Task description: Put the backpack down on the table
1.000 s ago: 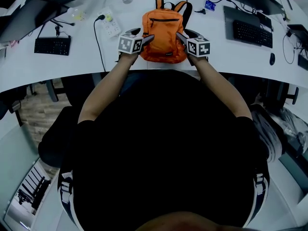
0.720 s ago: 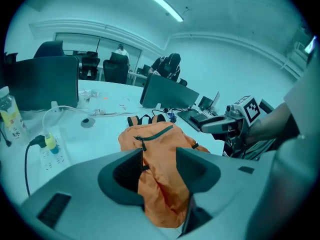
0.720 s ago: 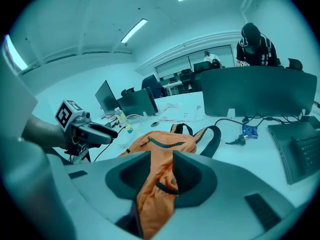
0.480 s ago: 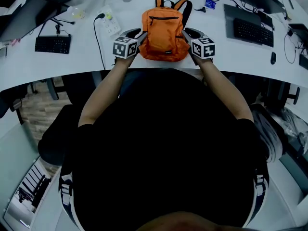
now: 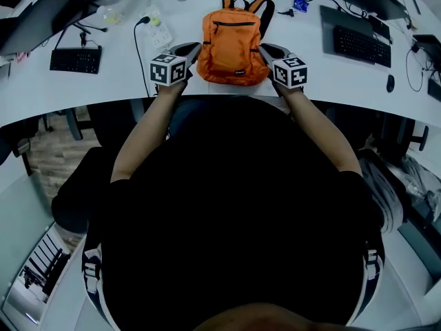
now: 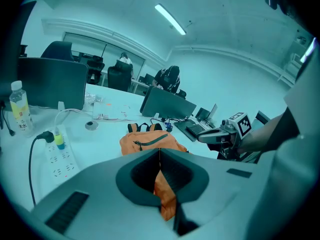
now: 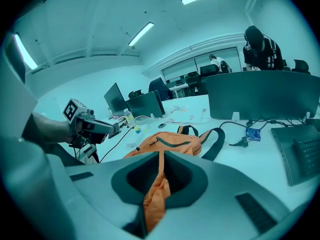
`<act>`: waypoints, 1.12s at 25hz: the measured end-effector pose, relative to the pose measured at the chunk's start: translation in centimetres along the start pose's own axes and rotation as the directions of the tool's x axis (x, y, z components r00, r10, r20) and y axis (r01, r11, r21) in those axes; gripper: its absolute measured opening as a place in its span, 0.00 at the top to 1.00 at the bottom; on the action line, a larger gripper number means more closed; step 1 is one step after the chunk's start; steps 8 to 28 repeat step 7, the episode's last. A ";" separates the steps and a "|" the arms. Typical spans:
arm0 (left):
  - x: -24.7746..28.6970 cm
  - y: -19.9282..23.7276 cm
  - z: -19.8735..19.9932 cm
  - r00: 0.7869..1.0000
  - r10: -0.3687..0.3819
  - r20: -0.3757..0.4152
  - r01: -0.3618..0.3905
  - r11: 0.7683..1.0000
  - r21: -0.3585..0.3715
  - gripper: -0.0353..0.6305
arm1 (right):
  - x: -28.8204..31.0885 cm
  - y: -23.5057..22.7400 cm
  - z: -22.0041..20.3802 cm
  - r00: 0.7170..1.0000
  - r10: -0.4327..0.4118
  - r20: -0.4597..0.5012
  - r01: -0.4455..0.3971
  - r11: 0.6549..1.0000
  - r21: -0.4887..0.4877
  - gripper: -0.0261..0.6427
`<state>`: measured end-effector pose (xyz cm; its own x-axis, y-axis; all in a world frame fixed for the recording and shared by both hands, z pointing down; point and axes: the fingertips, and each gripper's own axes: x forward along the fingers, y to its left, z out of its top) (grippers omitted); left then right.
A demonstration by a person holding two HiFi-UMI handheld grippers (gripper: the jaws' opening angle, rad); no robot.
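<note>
Holding the backpack [image 5: 233, 43] by two thin pinches of fabric, you are exposed to a slip. The left gripper [image 5: 187, 49] and the right gripper [image 5: 265, 49] have each just been closing. Each now stands clamped on a fold of orange cloth at the bag's near corners, with nothing firmer between the jaws. The bag lies between the two grippers and stretches away ahead of them on the table [image 5: 103, 92], with its straps [image 7: 219, 137] at the far end. If you move one side faster than the other, the load will likely tip toward the lower gripper and a fold may pull free. The slack straps could drag into the plug [image 7: 240, 143] lying ahead of the right gripper. The power strip [image 5: 158, 33] just outboard of the left gripper is a second snag. Count: one backpack, two straps, two grippers, one power strip, one plug, one keyboard [image 5: 76, 59] out beyond the left gripper, a second keyboard [image 5: 362, 45] out beyond the right, and one bottle [image 6: 19, 110] far to the left gripper's left.
</note>
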<state>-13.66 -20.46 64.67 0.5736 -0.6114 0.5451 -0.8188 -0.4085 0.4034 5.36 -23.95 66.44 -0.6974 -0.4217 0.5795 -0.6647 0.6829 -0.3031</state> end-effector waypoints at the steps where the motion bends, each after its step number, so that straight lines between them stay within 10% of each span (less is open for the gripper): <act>1: -0.1 -0.2 0.0 1.000 -0.004 0.002 0.004 1.000 -0.002 0.91 | -0.2 0.1 0.0 1.000 0.003 0.003 -0.003 1.000 -0.004 0.89; 28: -0.8 -2.3 -0.4 0.999 -0.038 -0.004 0.038 0.999 0.005 0.91 | -1.9 0.4 -0.5 1.000 0.010 -0.006 -0.010 0.999 -0.035 0.91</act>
